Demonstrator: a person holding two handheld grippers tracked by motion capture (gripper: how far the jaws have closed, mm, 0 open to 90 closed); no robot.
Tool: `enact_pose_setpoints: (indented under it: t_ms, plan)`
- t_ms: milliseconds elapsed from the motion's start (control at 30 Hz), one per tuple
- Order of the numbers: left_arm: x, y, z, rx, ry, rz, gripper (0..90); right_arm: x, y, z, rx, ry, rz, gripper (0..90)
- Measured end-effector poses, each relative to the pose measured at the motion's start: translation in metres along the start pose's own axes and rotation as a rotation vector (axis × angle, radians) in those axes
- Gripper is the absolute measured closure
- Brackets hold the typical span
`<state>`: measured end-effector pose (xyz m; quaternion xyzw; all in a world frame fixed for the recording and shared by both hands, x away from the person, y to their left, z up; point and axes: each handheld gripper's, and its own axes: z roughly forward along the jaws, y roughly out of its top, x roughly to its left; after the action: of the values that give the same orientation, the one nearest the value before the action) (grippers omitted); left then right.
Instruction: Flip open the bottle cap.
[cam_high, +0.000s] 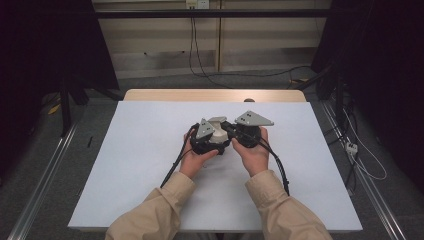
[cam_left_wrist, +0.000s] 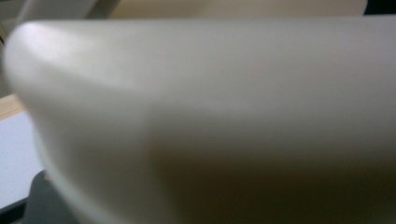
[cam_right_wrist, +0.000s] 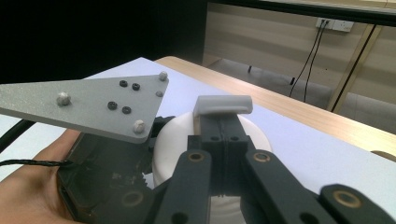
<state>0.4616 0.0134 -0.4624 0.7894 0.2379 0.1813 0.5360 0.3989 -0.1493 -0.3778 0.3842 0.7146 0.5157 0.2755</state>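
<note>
Resting at the middle of the worktop (cam_high: 150, 165), which is covered by a white sheet, both grippers meet around a small white object (cam_high: 218, 131). Going from left to right in the high view, the left hand (cam_high: 196, 159) comes in from about seven o'clock and carries the left gripper (cam_high: 209, 136), topped by its grey three-cornered plate and trailing a black cable toward the near edge. Its jaws are hidden there; in the left gripper view a pale, blurred white surface (cam_left_wrist: 210, 116) sits right up against the camera, and the jaws read as closed together, though whether they clamp on it cannot be told.

Just right of it, at the centre, the white object lies between the two grippers and touches both. In the right gripper view it looks like a round, low white body (cam_right_wrist: 168, 140) with a grey-white tab (cam_right_wrist: 223, 105) at its top, at twelve o'clock.

The right hand (cam_high: 254, 152) enters from about five o'clock with the right gripper (cam_high: 235, 131). Its black jaws stand together, pressed on the tab of the white object (cam_right_wrist: 223, 105). The left gripper's plate (cam_right_wrist: 93, 100) crowds in at ten o'clock, close beside the object.

Beyond the sheet, the bare wooden edge of the worktop (cam_high: 215, 95) shows at twelve o'clock, with cables (cam_high: 197, 55) hanging on the wall behind.
</note>
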Motion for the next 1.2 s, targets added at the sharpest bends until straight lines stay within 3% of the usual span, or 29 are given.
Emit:
enact_pose_setpoints:
  t_ms: [1200]
  plan:
    - [0.000,0.000,0.001,0.002,-0.001,-0.008,18.4,0.001,0.011,0.013,-0.005,-0.004,-0.018,90.0]
